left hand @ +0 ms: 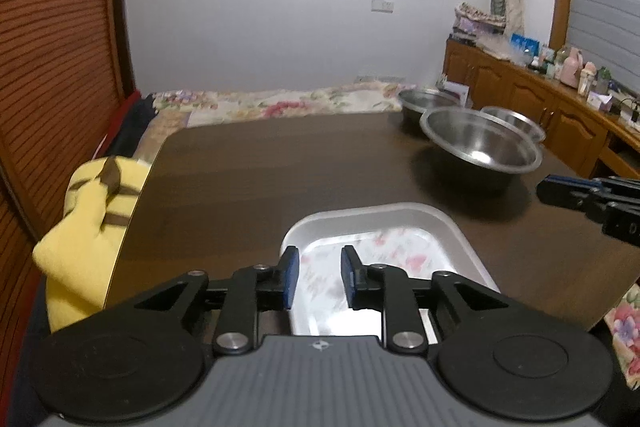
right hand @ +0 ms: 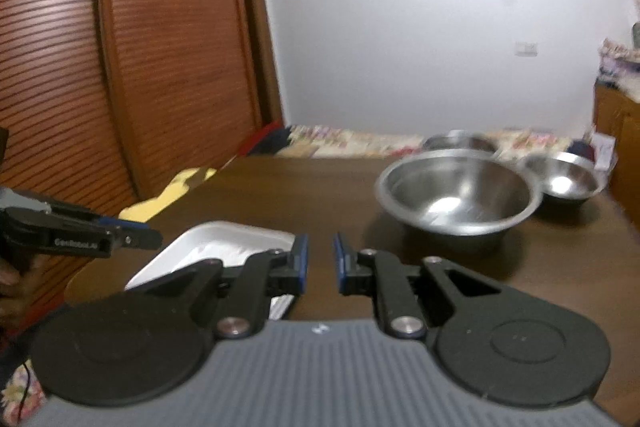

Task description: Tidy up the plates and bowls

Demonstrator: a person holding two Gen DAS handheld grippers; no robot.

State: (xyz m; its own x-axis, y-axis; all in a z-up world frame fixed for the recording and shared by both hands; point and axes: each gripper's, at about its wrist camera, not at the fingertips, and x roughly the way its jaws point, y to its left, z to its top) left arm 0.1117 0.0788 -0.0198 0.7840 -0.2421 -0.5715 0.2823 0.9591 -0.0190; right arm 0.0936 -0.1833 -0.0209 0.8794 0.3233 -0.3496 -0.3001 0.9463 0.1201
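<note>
A shiny rectangular metal plate [left hand: 384, 227] with rounded corners lies on the dark wooden table [left hand: 280, 171] at its near edge. My left gripper [left hand: 319, 267] hovers over the plate, open and empty. Three steel bowls stand at the far right: a large one [left hand: 480, 143], one behind it [left hand: 424, 103] and a small one [left hand: 516, 121]. My right gripper [right hand: 320, 259] is open and empty, above the table between the plate [right hand: 224, 243] and the large bowl [right hand: 458, 191]. The small bowl [right hand: 564, 179] and the back bowl [right hand: 460, 141] show there too.
A yellow striped cloth [left hand: 88, 223] hangs off the table's left edge. A floral bedspread [left hand: 280, 103] lies behind the table. A wooden cabinet [left hand: 540, 103] with clutter stands on the right. A slatted wooden door [right hand: 140, 67] stands on the left.
</note>
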